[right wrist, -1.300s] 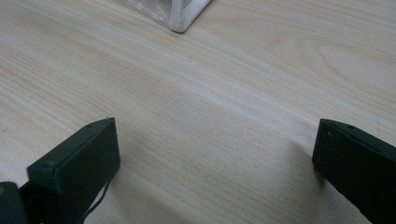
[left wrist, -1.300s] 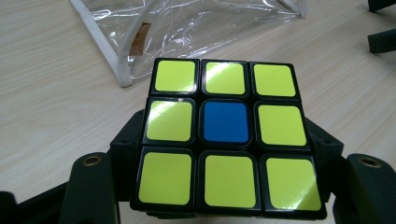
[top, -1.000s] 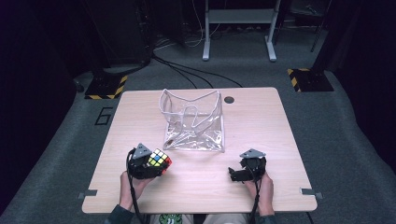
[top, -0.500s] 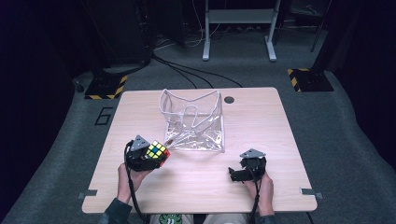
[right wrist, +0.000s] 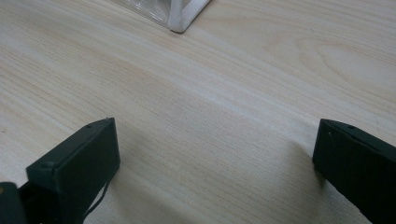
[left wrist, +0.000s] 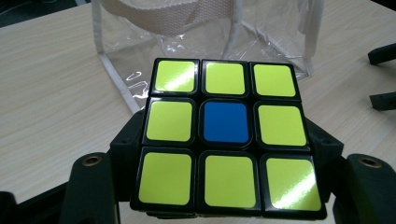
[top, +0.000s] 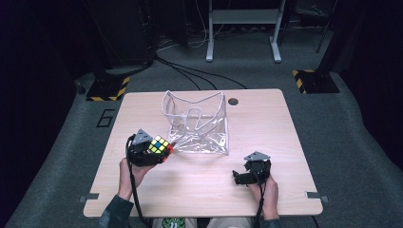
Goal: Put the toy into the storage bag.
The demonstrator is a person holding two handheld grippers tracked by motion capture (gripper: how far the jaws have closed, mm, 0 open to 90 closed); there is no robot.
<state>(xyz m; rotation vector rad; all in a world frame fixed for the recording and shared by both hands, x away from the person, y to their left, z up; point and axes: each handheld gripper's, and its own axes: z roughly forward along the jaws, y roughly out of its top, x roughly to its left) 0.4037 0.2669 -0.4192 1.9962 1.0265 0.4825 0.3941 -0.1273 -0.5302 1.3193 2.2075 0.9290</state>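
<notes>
Already the left gripper (top: 161, 149) is clamped on the puzzle cube (top: 159, 145), carried above the table (top: 266, 118) just beside the near left corner of the clear plastic bag (top: 202, 123). In the left gripper view the cube (left wrist: 226, 137) sits squarely between the jaws, yellow face up with a blue centre, the bag (left wrist: 140, 60) close ahead. The pickup looks finished; what seems left is lifting the cube over the bag's open top and dropping it in. The right gripper (top: 240, 176) rests low near the table's front, jaws spread wide and empty.
</notes>
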